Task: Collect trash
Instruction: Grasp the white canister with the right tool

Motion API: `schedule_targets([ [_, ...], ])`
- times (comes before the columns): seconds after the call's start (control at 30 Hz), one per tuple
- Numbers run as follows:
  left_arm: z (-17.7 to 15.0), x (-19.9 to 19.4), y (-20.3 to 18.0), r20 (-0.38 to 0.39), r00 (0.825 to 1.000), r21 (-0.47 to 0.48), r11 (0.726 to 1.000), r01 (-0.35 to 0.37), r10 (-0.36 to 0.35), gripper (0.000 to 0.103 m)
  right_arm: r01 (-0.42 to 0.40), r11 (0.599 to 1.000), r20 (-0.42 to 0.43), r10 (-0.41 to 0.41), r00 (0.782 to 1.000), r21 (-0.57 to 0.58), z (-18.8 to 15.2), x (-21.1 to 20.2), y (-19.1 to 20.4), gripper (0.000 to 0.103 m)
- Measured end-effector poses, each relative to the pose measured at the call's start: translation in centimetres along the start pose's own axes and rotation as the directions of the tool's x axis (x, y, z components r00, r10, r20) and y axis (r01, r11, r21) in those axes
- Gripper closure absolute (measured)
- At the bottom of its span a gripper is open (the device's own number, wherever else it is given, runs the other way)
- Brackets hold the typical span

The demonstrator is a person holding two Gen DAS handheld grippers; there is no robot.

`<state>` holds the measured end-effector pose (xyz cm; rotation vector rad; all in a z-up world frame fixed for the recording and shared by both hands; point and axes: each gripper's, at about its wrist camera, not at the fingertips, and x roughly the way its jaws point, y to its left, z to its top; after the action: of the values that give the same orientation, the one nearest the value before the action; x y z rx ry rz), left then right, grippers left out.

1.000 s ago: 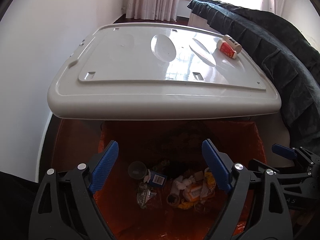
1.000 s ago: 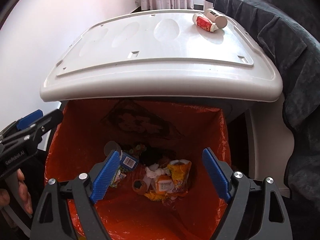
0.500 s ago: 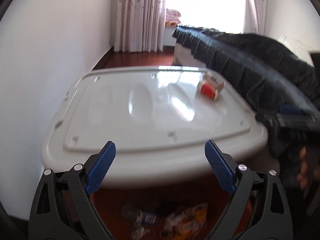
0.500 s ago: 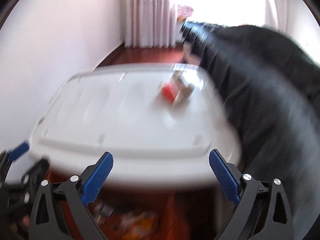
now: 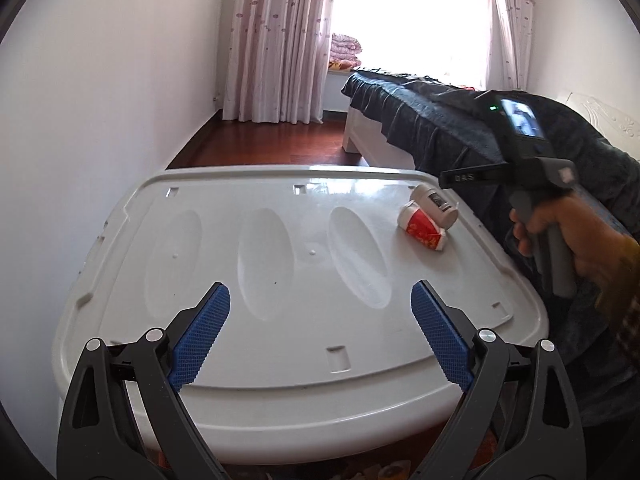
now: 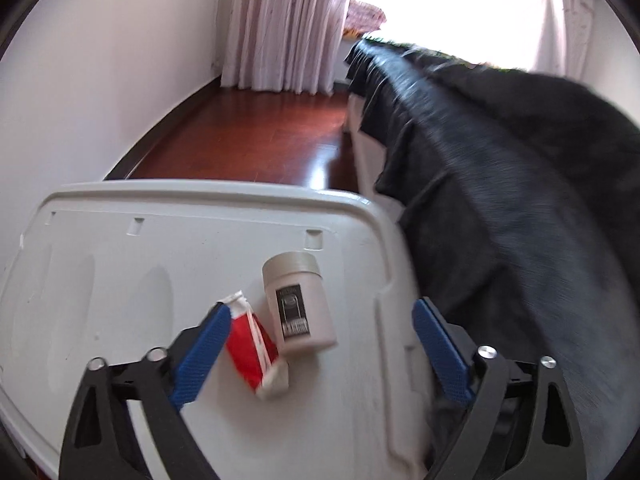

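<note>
A beige cylindrical jar [image 6: 298, 304] and a crushed red-and-white carton [image 6: 253, 350] lie side by side on the white plastic table top [image 6: 120, 280]. My right gripper [image 6: 320, 346] is open and hovers just above them, with both between its jaws. In the left wrist view the jar [image 5: 435, 205] and carton [image 5: 422, 231] sit at the far right of the table [image 5: 280, 260]. My left gripper [image 5: 320, 330] is open and empty over the table's near edge. The right gripper's body shows at the right, held in a hand.
A bed with a dark cover [image 6: 500, 180] runs along the right of the table. A white wall [image 5: 80, 120] is on the left. Red wooden floor [image 6: 248, 140] and curtains [image 5: 280, 40] lie beyond. The trash bin's orange bag [image 5: 400, 468] peeks out below the table.
Both grippers have risen from over the orange-lined trash bin to above the table. The right gripper has moved forward to the jar and carton. Both stay open.
</note>
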<state>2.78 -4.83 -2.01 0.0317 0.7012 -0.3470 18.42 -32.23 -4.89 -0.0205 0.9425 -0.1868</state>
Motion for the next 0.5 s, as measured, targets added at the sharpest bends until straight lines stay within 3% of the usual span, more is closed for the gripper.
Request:
schedule_targets([
  [0.23, 0.0, 0.8, 0.6, -0.028, 0.999, -0.039, 0.999, 0.016, -0.018, 0.013, -0.022, 0.999, -0.093, 0.019, 0.996, -0.037, 0.9, 4.7, 0.9, 0.024],
  [0.5, -0.4, 1.1, 0.2, -0.042, 0.999, -0.027, 0.999, 0.018, -0.019, 0.013, -0.075, 0.996, -0.238, 0.086, 0.967, 0.056, 0.7, 8.1, 0.1, 0.035],
])
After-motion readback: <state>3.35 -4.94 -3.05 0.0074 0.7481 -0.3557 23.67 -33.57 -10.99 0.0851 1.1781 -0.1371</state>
